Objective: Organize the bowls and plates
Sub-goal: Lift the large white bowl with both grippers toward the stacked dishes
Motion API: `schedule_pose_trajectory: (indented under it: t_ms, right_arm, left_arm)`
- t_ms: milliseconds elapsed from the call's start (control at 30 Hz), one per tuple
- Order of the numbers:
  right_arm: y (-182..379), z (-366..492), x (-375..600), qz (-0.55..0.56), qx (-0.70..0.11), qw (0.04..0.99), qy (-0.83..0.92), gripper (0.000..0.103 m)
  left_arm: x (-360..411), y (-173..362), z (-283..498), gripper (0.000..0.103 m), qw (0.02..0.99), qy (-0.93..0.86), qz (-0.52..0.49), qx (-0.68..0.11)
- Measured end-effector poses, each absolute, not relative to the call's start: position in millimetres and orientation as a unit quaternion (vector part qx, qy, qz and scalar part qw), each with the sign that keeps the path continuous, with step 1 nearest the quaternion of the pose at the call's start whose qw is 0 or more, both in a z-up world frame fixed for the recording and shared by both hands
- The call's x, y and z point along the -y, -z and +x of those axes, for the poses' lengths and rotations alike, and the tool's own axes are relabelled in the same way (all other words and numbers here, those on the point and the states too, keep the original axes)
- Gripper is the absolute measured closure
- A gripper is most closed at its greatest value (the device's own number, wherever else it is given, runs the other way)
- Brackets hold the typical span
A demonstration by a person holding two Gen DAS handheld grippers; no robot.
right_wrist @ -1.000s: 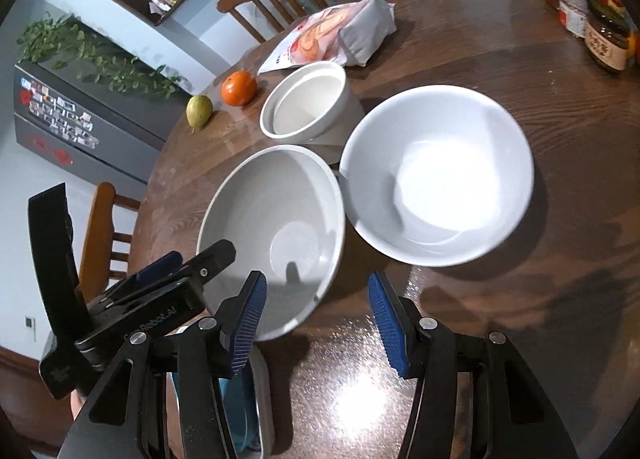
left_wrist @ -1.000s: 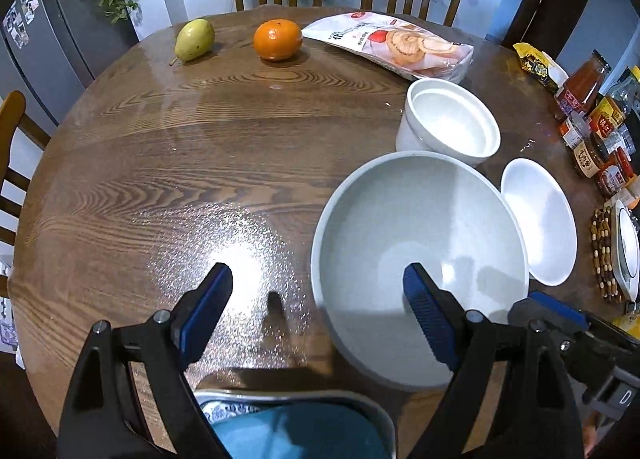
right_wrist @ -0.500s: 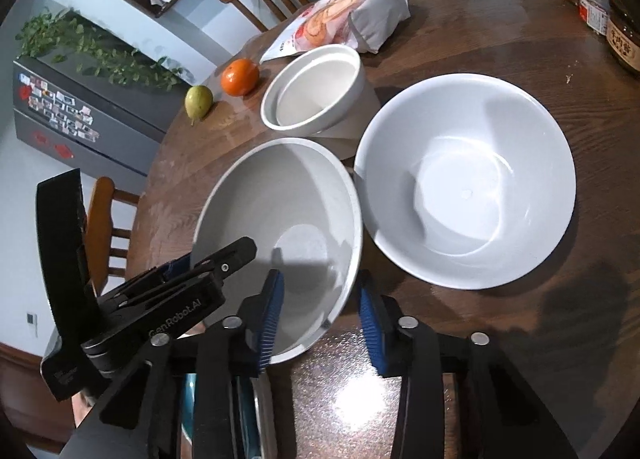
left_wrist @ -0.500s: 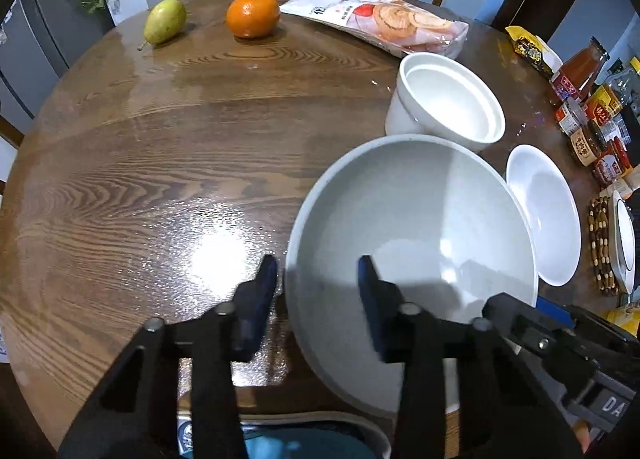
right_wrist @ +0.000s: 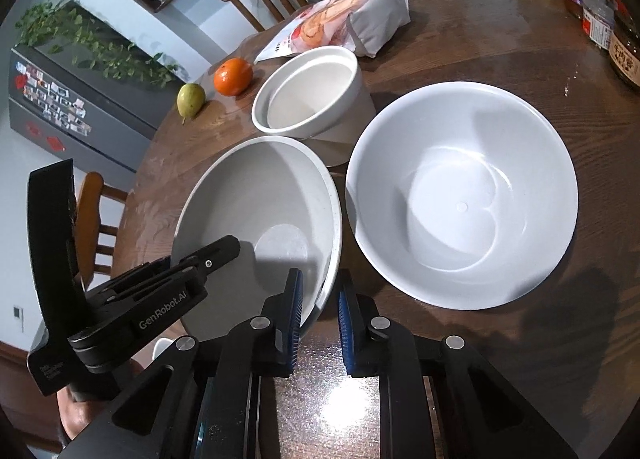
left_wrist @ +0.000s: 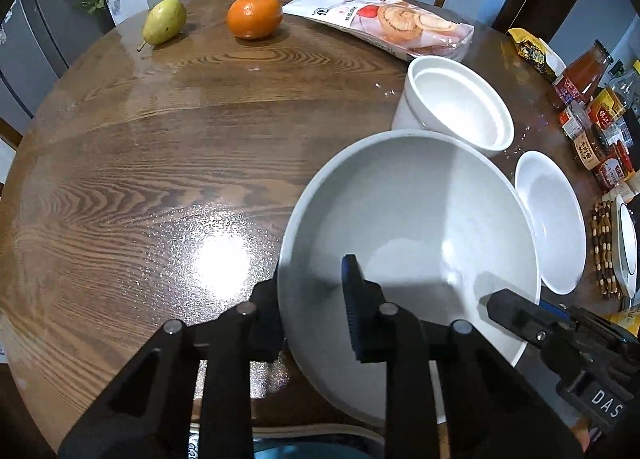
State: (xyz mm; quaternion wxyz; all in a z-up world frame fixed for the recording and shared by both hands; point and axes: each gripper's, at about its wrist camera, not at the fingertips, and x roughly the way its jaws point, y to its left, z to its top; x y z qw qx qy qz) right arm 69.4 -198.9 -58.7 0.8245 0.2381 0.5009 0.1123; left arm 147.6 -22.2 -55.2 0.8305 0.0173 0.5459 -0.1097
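Nearest, the left tool [left_wrist: 312, 299] and the right tool [right_wrist: 318, 307] each straddle the near rim of the grey bowl [right_wrist: 256, 219], one finger inside and one outside; both are closing, narrowly parted, with the rim between them. Just right of it on the wooden worktop [left_wrist: 160, 147] sits the white bowl [right_wrist: 460, 195], rims almost touching. Behind stand a tilted white pot [right_wrist: 308, 95], then a snack bag [right_wrist: 340, 25], an orange [right_wrist: 233, 76] and a pear [right_wrist: 191, 98].
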Motion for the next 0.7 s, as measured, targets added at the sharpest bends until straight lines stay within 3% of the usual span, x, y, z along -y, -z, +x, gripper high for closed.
schedule_pose_trajectory:
  t_ms: [700]
  right_arm:
    - [36, 60, 201, 0.23, -0.48, 0.838, -0.12, 0.085]
  left_arm:
    - [22, 28, 128, 0.08, 0.847, 0.115, 0.025, -0.519]
